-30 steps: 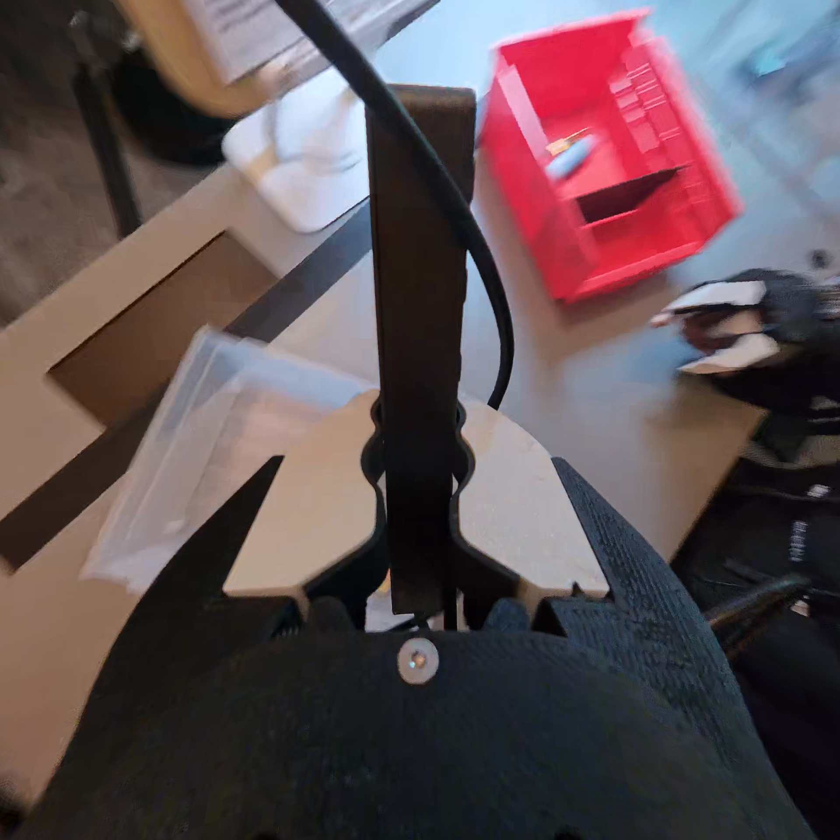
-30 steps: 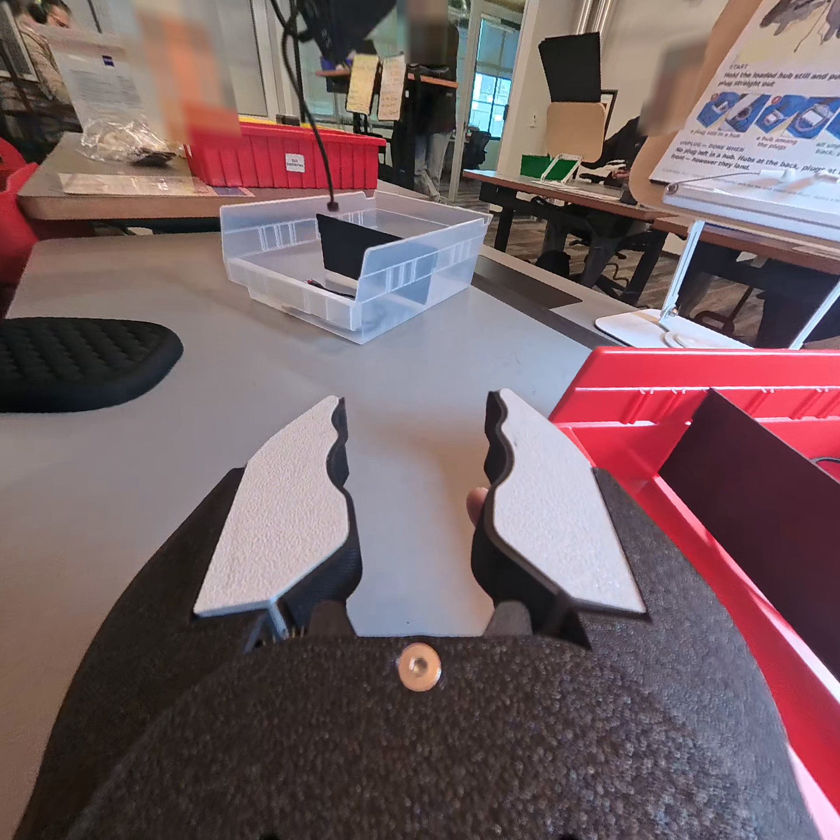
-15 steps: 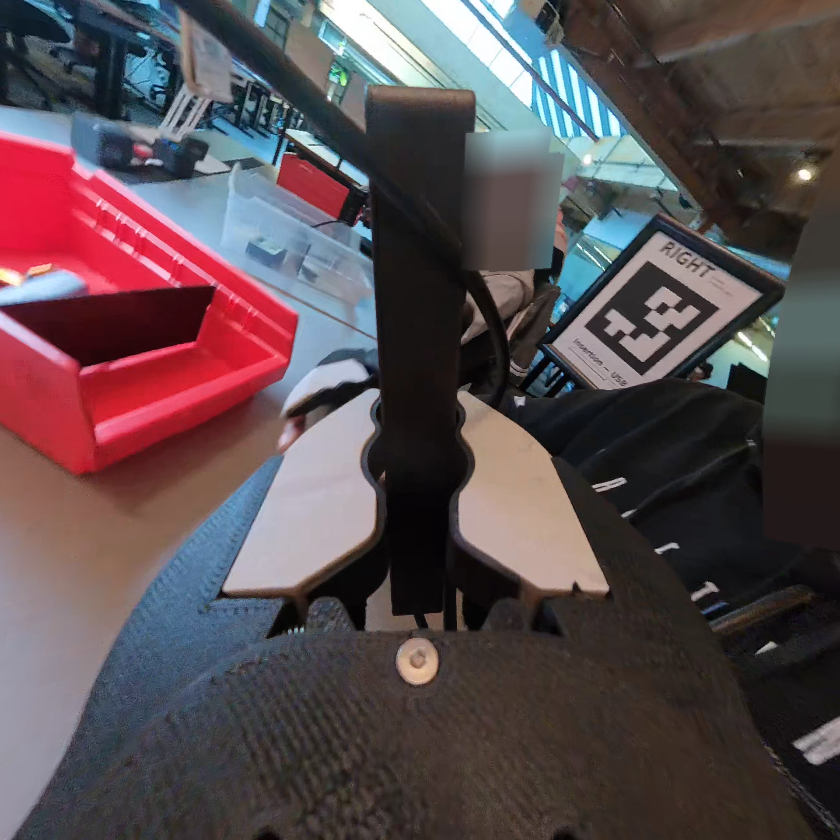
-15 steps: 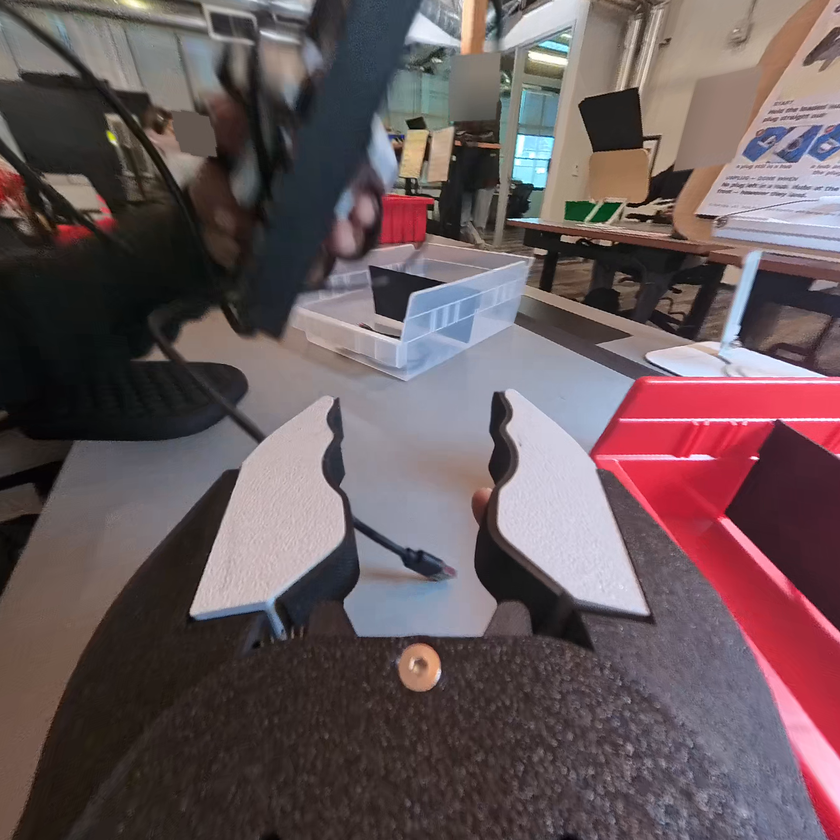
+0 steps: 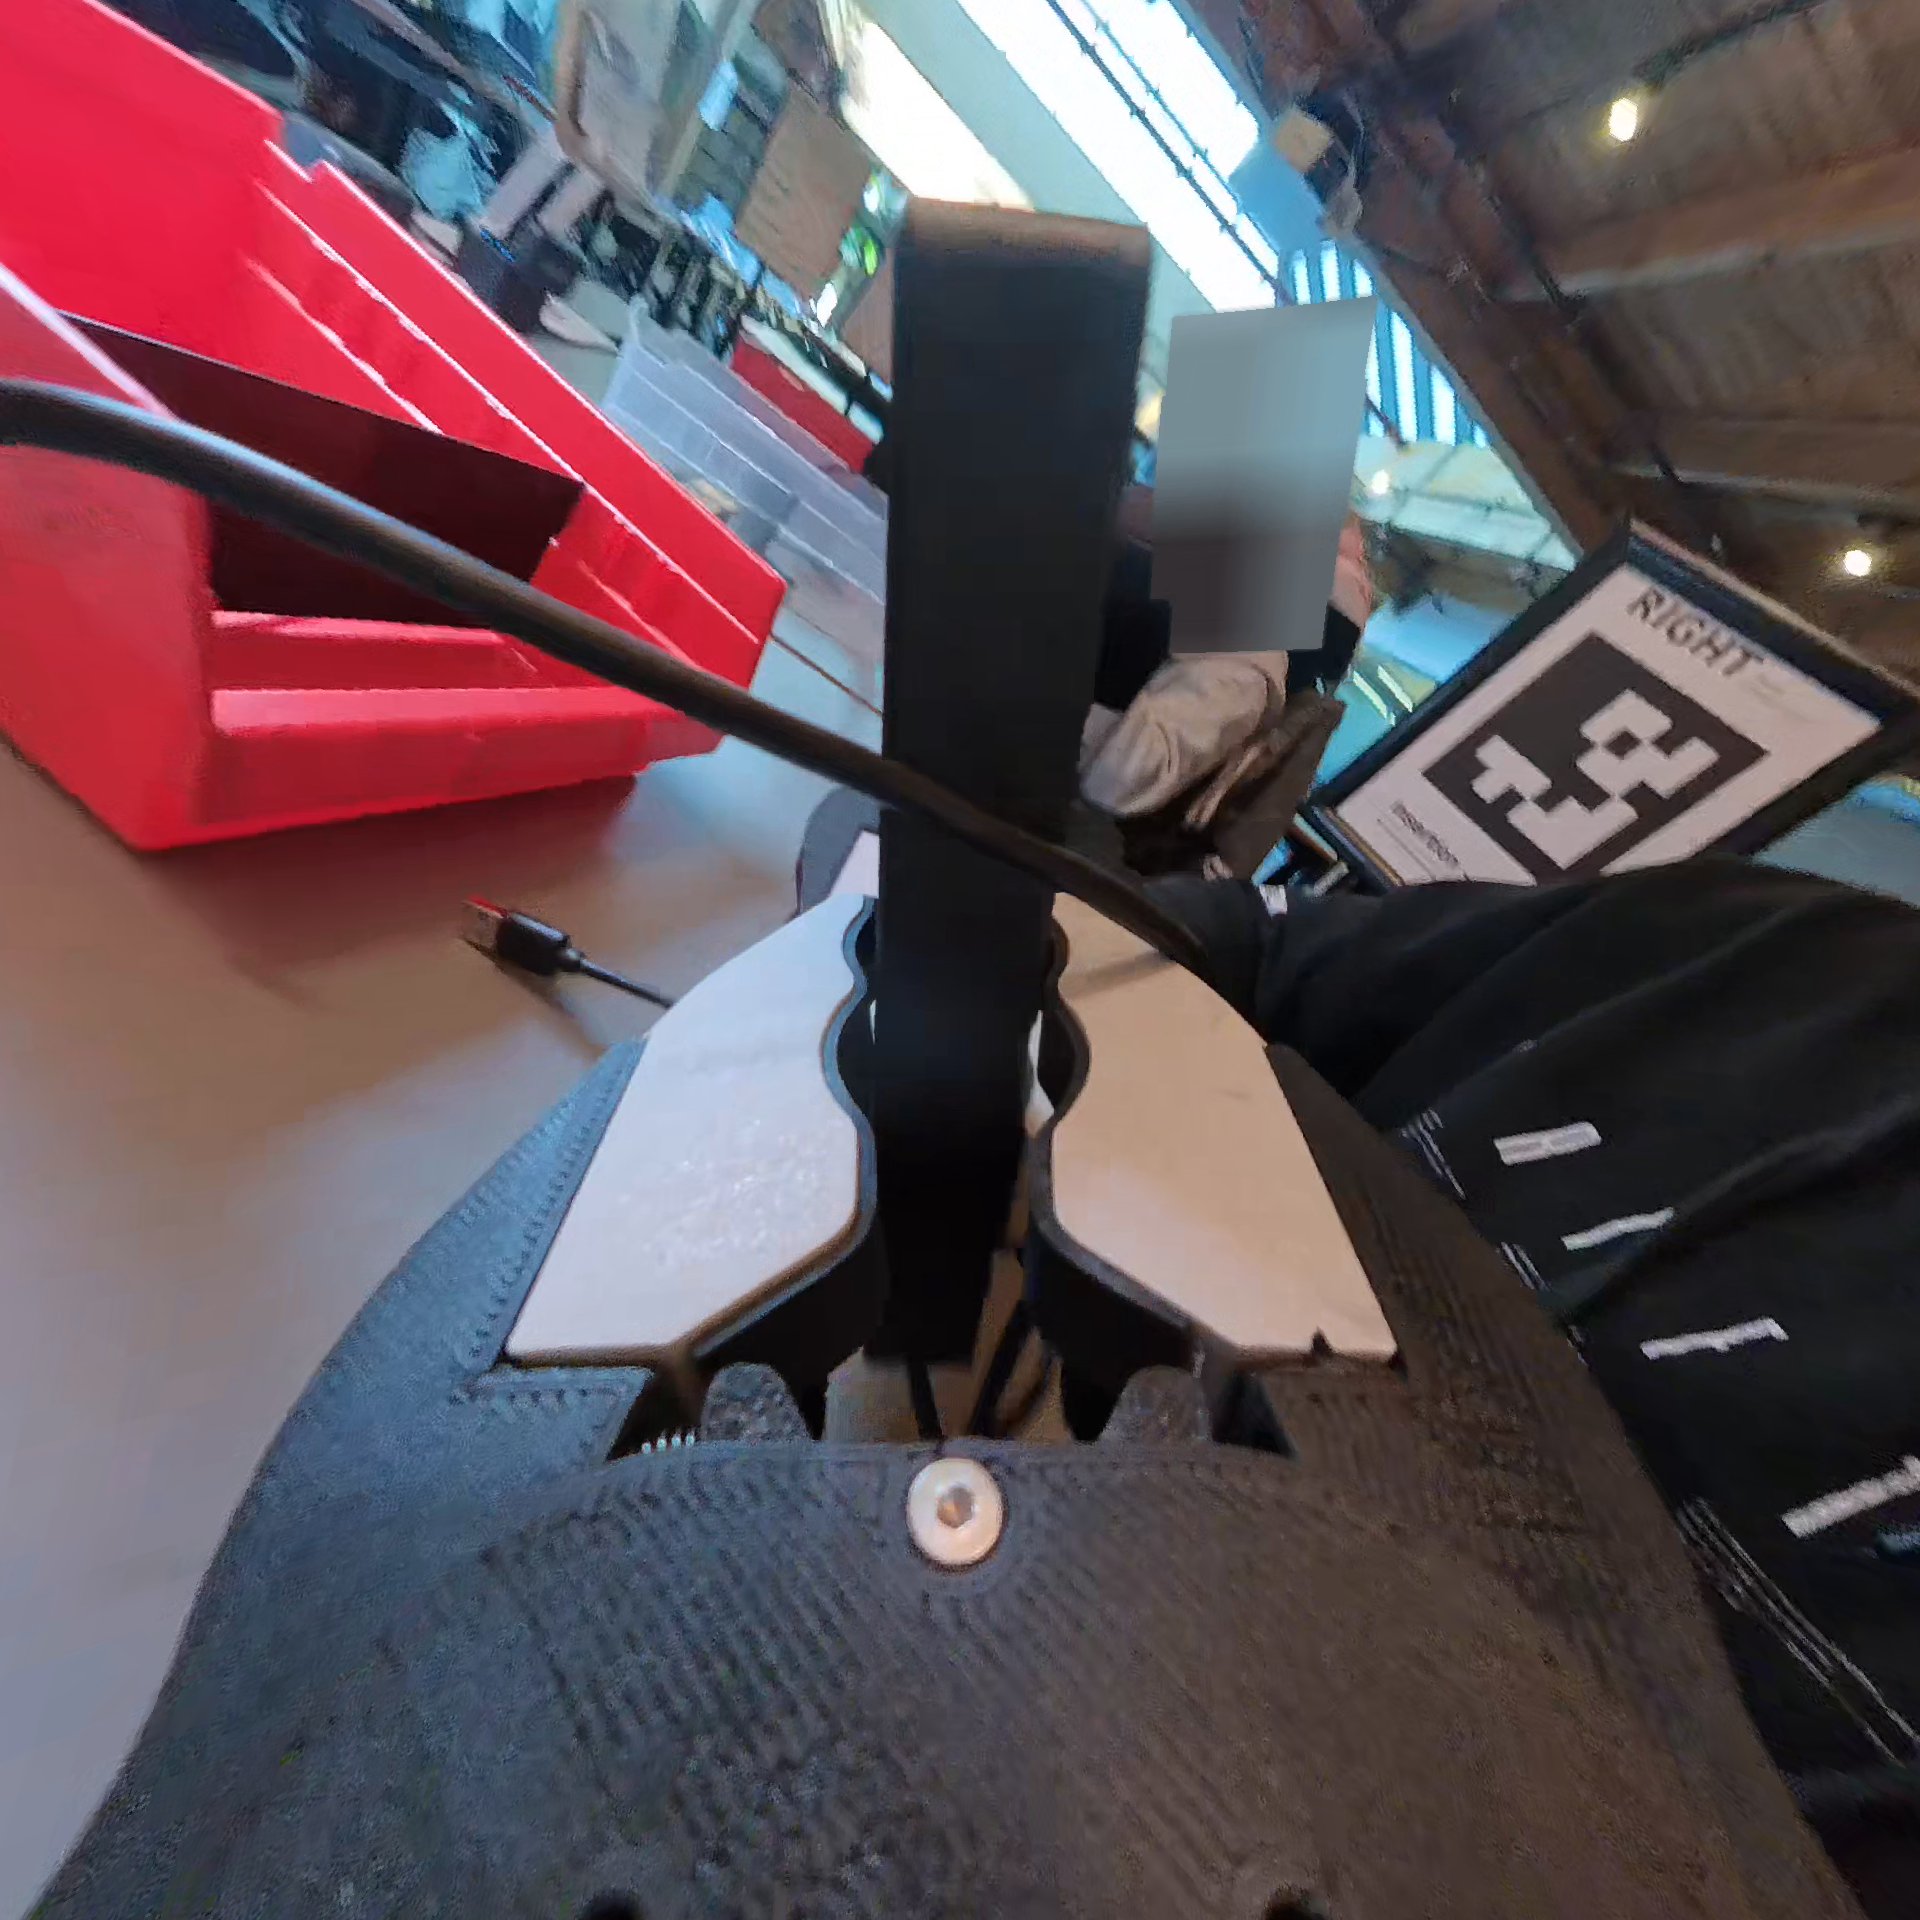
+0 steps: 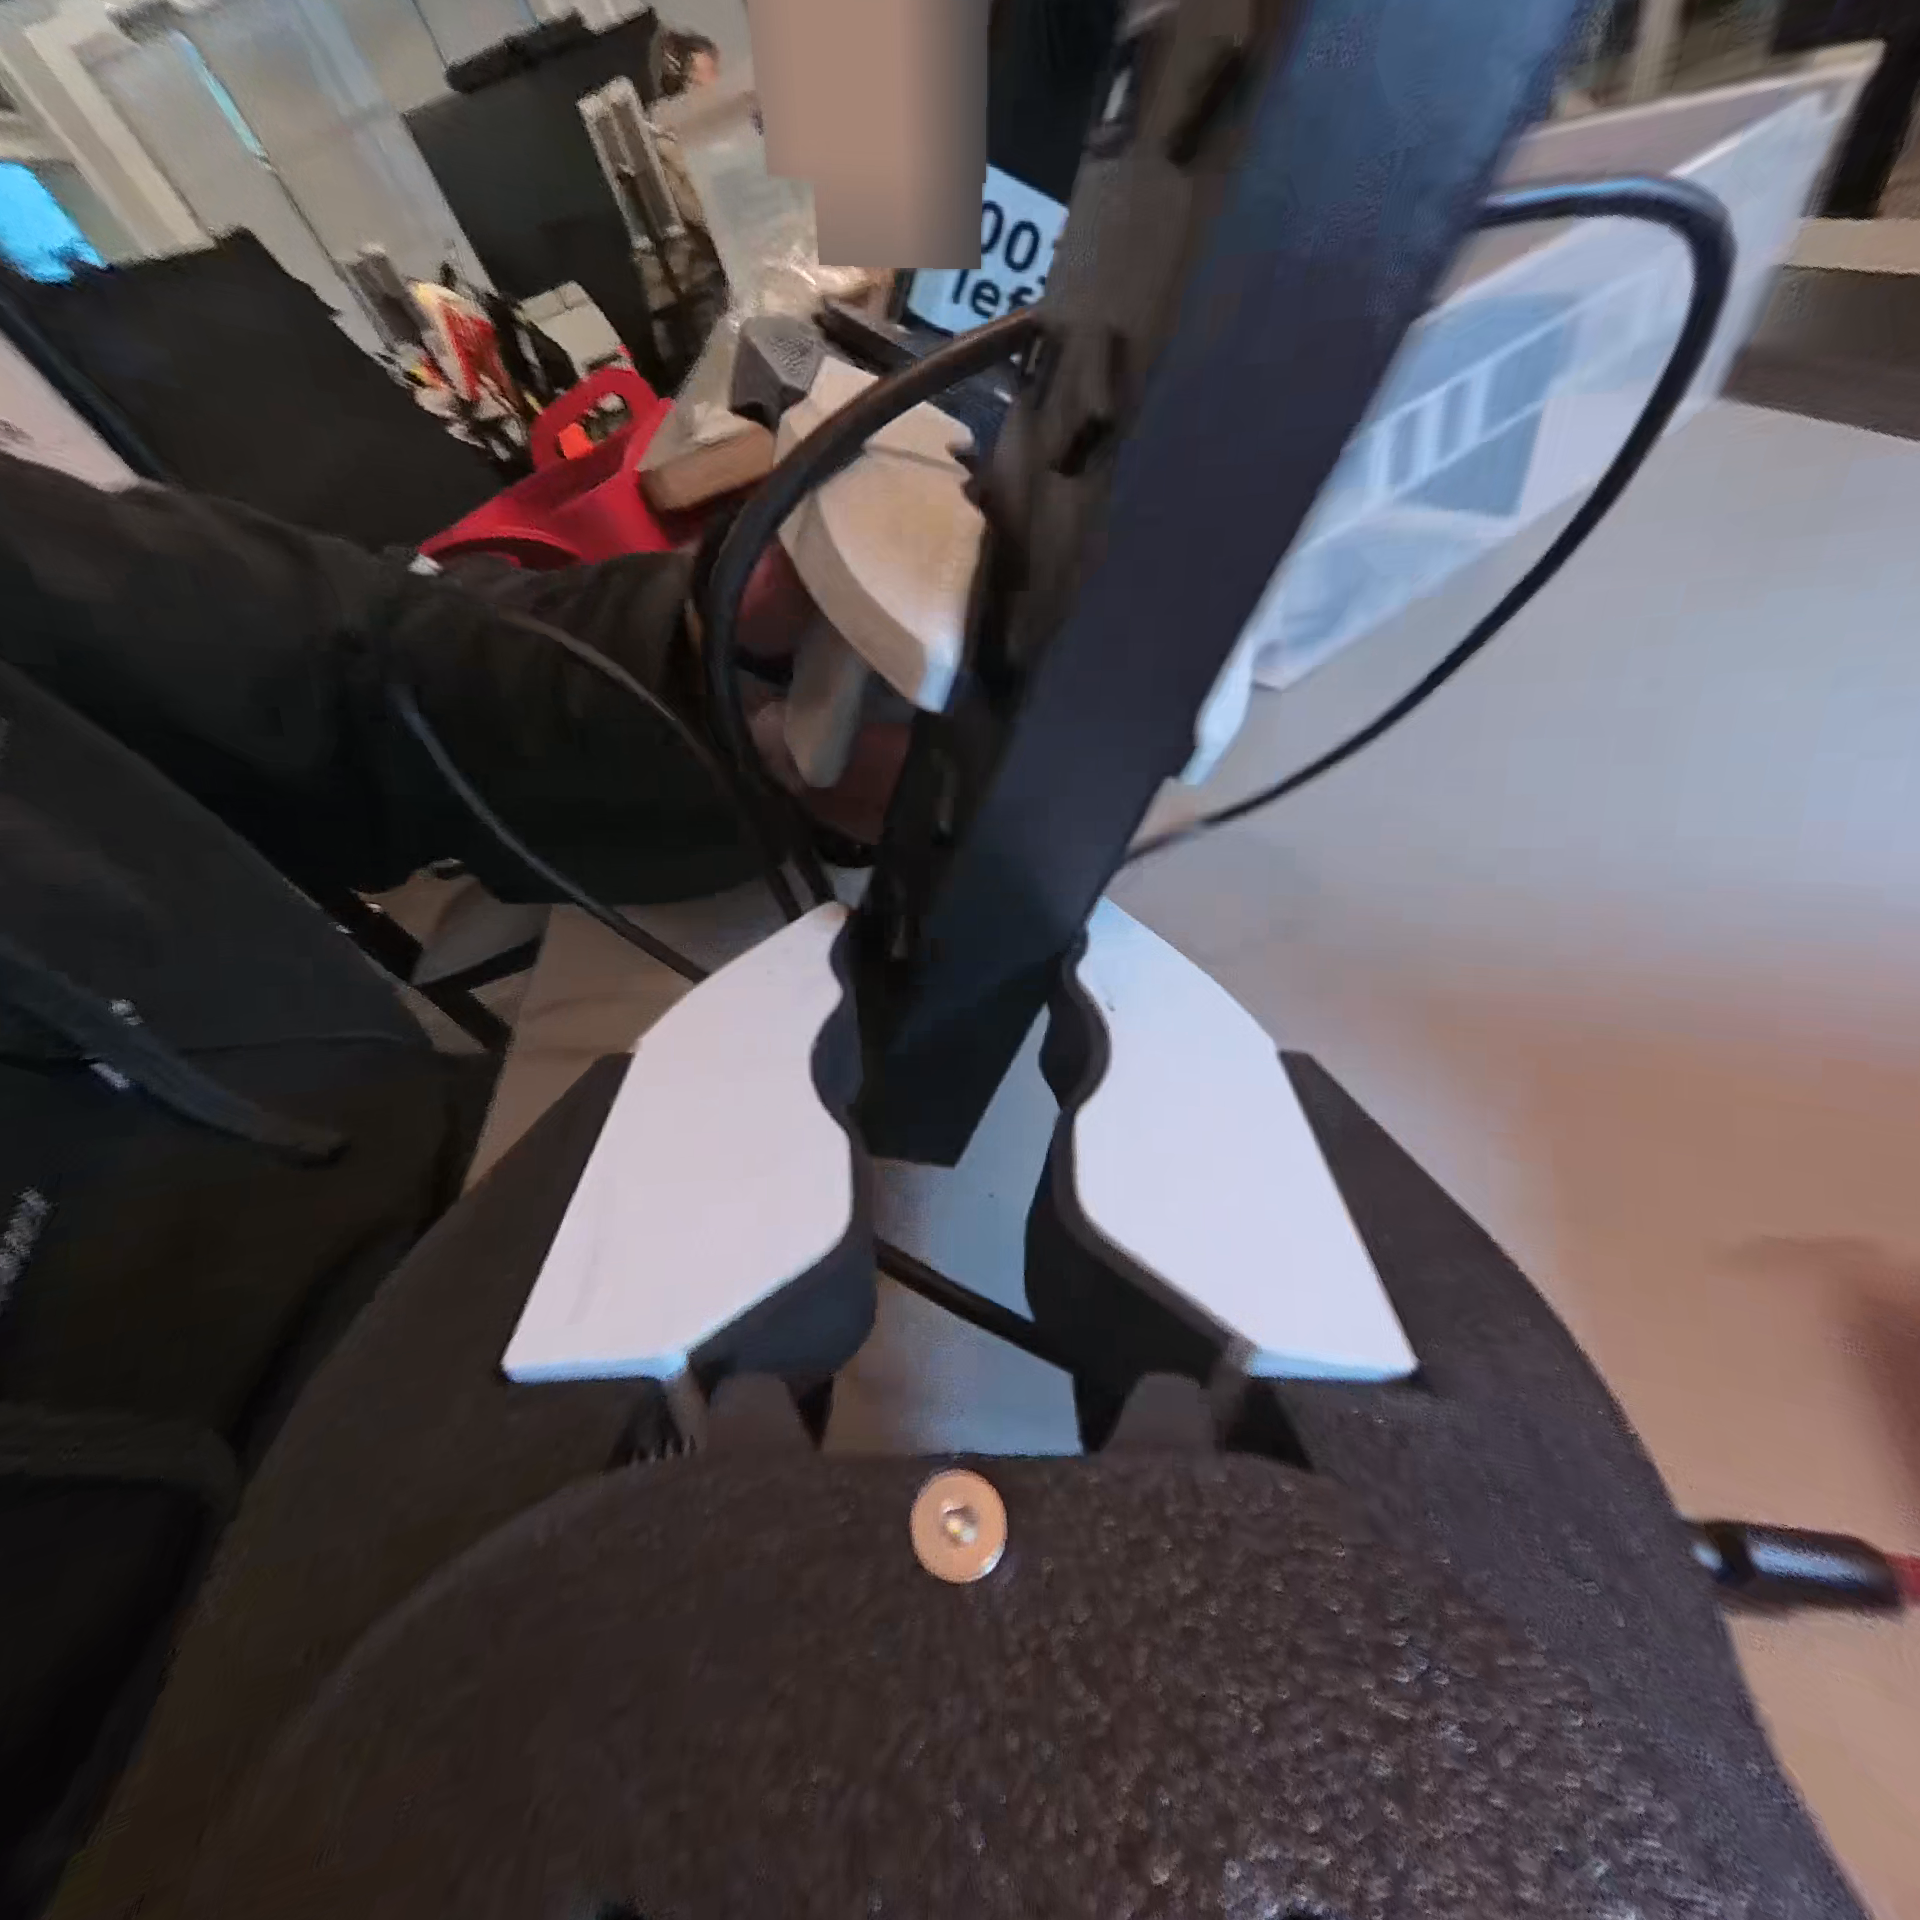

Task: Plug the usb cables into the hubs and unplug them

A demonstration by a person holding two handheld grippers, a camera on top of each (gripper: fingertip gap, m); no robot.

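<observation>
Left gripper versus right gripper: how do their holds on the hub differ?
The left gripper is shut on the hub, which reaches deep between its fingers; the right gripper only brackets the hub's end, clamping unclear. The hub stands straight in the left gripper but leans rightward in the right gripper. Both have the same black hub between their fingers.

The hub (image 5: 987, 644) is black, its cable (image 5: 436, 561) is black too, the bin (image 5: 343, 582) is bright red, the table (image 5: 208, 1091) is grey-brown, and the sign (image 5: 1590, 769) has black-and-white blocks.
</observation>
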